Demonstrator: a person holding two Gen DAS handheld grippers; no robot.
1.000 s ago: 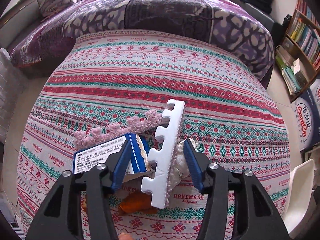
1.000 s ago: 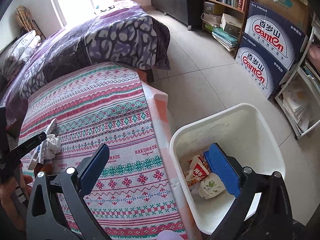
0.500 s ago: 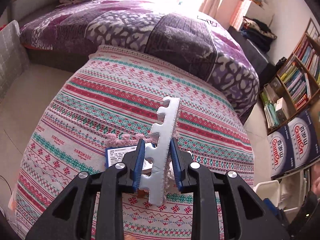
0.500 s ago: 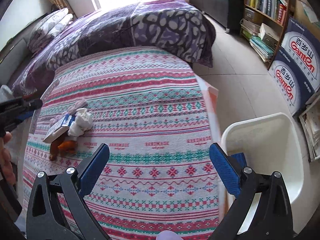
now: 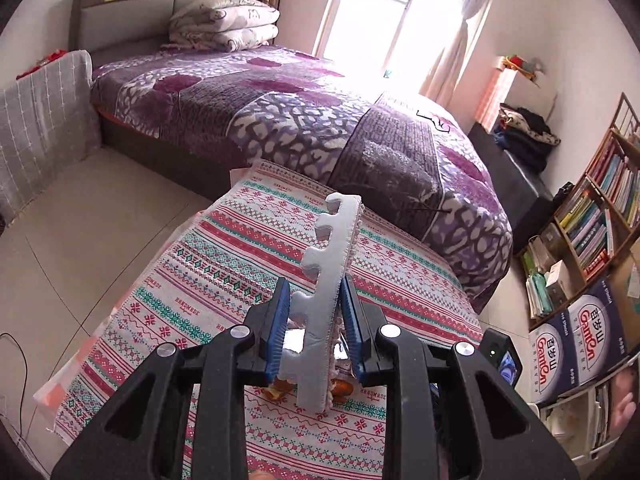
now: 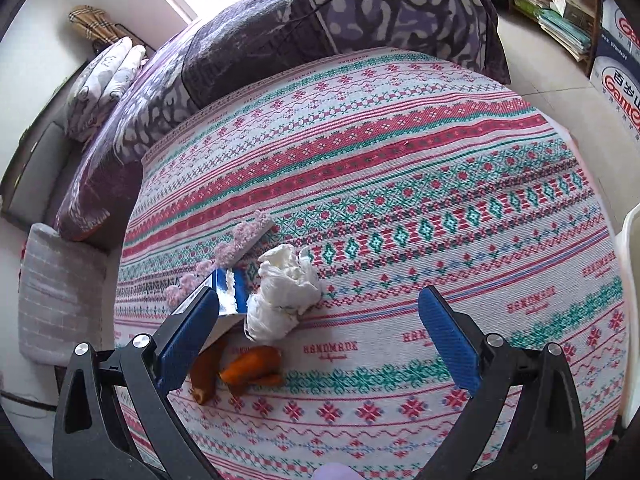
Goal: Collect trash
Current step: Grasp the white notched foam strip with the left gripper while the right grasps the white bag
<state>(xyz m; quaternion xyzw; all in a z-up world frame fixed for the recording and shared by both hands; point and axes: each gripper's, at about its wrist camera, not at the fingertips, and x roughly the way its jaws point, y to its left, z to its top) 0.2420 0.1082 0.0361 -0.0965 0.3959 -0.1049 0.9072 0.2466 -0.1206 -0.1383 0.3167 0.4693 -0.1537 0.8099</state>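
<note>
Left wrist view: the left tongs (image 5: 313, 340) are clamped tight on a long white foam strip (image 5: 323, 296). The strip is flat and stiff, with bumpy puzzle teeth down one edge and a thin fuzzy trim down the other. It sticks up between the two blue ribbed pads, lifted above the counter (image 5: 224, 264). The counter is covered by a woven cloth with red, green and white stripes and little flower shapes. Behind it is a bed (image 5: 280, 112) with a soft purple blanket.

Right wrist view: the right tongs (image 6: 316, 324) are wide apart and grip nothing. They hang over a small heap of trash on the striped cloth. In the heap is a crumpled white tissue (image 6: 286, 292), soft and wrinkly. Just left of it is a blue and white cardboard box (image 6: 228, 292), partly hidden by the left blue pad. A fluffy pink strip (image 6: 236, 248) with round tufts lies along the far side of the box. Nearer the camera are shiny orange peel pieces (image 6: 248, 370), curled and smooth. The curved rim of a white plastic bin (image 6: 630, 240) shows at the right edge.
</note>
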